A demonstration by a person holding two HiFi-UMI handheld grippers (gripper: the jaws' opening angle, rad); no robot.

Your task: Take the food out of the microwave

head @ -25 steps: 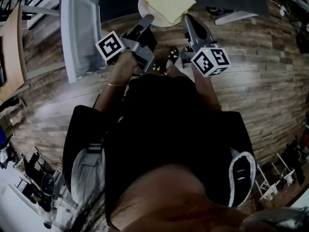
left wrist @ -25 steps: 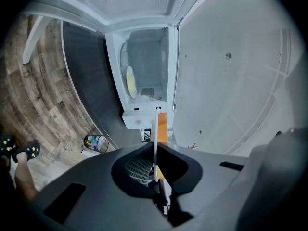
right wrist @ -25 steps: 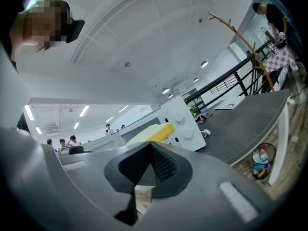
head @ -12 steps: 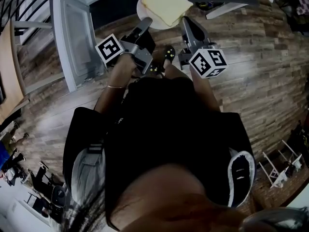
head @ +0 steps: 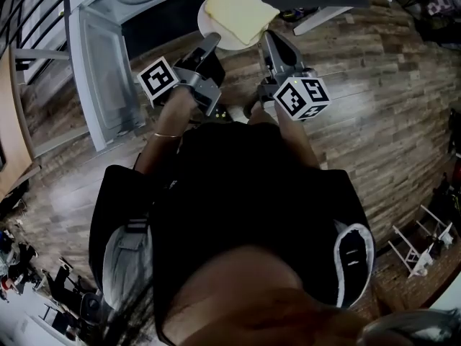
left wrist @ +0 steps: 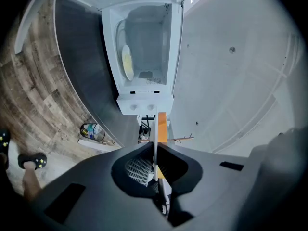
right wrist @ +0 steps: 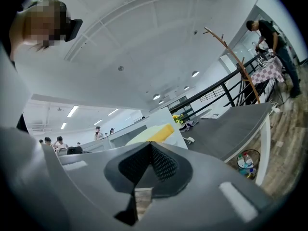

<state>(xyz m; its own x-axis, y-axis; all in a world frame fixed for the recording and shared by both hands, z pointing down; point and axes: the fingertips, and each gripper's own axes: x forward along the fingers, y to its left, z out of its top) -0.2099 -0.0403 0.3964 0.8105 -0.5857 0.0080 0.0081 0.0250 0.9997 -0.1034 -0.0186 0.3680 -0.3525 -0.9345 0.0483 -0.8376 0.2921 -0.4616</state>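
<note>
Before the open microwave (left wrist: 144, 52), arms outstretched — left tool (head: 212, 42) and right tool (head: 266, 37) level, each pinching the plate (head: 206, 17)

The food (head: 236, 9) is pale yellow; the plate (head: 208, 16) is white. The microwave (left wrist: 144, 101) is white. The floor (head: 374, 99) shows brown wood-grain planks.

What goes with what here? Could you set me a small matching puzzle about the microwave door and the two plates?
1. microwave door
2. plate of yellow food
3. second plate

a. inside the microwave
b. clamped by the left gripper and right gripper
c. swung open

Pairs: 1-c, 2-b, 3-a.
</note>
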